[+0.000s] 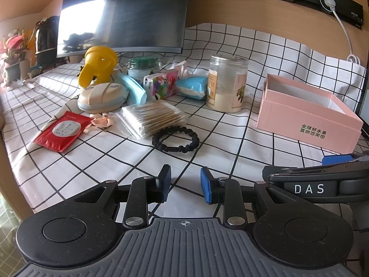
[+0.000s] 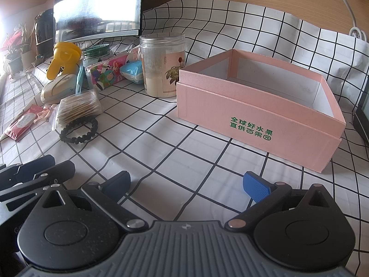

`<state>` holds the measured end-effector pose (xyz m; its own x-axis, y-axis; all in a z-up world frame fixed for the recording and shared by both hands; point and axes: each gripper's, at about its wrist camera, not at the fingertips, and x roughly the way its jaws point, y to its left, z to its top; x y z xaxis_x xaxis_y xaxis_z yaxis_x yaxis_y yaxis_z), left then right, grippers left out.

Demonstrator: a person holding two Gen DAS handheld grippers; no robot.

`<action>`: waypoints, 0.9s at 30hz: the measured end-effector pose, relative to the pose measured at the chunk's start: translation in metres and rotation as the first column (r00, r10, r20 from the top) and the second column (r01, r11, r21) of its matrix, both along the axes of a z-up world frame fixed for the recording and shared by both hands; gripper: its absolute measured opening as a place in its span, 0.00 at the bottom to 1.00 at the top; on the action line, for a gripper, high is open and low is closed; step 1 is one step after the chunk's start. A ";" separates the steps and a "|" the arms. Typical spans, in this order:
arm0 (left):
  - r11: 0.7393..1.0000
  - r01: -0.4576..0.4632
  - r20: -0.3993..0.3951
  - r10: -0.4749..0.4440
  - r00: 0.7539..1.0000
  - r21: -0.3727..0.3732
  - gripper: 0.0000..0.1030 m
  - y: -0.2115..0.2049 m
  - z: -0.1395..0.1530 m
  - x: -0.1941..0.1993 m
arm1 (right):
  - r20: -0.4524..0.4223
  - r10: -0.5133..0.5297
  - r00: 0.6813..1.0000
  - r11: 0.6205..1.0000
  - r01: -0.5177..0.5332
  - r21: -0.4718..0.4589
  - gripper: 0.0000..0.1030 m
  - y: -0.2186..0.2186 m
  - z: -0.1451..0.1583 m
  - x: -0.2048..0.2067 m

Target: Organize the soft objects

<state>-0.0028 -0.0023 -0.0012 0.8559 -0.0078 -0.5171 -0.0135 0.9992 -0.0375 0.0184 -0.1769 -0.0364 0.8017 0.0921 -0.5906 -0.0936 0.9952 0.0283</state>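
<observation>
An open pink box (image 1: 306, 113) (image 2: 258, 106) stands on the checked cloth at the right; no object shows inside it. To its left lie a black braided hair band (image 1: 175, 139) (image 2: 79, 131), a bag of cotton swabs (image 1: 153, 118) (image 2: 77, 108), a red wet-wipe pack (image 1: 61, 130) (image 2: 22, 123), a pink bow (image 1: 101, 121), a colourful tissue pack (image 1: 161, 84) (image 2: 107, 72) and a blue tissue pack (image 1: 192, 87) (image 2: 132, 70). My left gripper (image 1: 185, 184) is open and empty, just short of the hair band. My right gripper (image 2: 186, 184) is open wide and empty, in front of the box.
A clear jar of powder (image 1: 227, 83) (image 2: 162, 64) stands beside the box. A yellow plastic toy (image 1: 98, 65), a cream pouch (image 1: 101, 97), a green-lidded jar (image 1: 143, 68) and a monitor (image 1: 124, 13) are behind. Potted plants (image 1: 12, 53) stand at the far left.
</observation>
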 end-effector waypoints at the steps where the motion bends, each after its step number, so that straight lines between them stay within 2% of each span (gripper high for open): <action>1: 1.000 0.000 0.000 0.000 1.000 0.000 0.30 0.000 0.000 0.000 | 0.000 0.000 1.000 1.000 0.000 0.000 1.00 0.000 0.000 0.000; 27: 0.999 0.014 -0.014 -0.013 1.000 0.030 0.30 -0.002 0.000 0.002 | 0.001 0.000 1.000 1.000 0.000 0.000 1.00 -0.001 -0.001 0.000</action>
<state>-0.0009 -0.0046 -0.0009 0.8488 -0.0037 -0.5287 -0.0002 1.0000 -0.0074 0.0187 -0.1783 -0.0372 0.8020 0.0926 -0.5901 -0.0939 0.9952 0.0285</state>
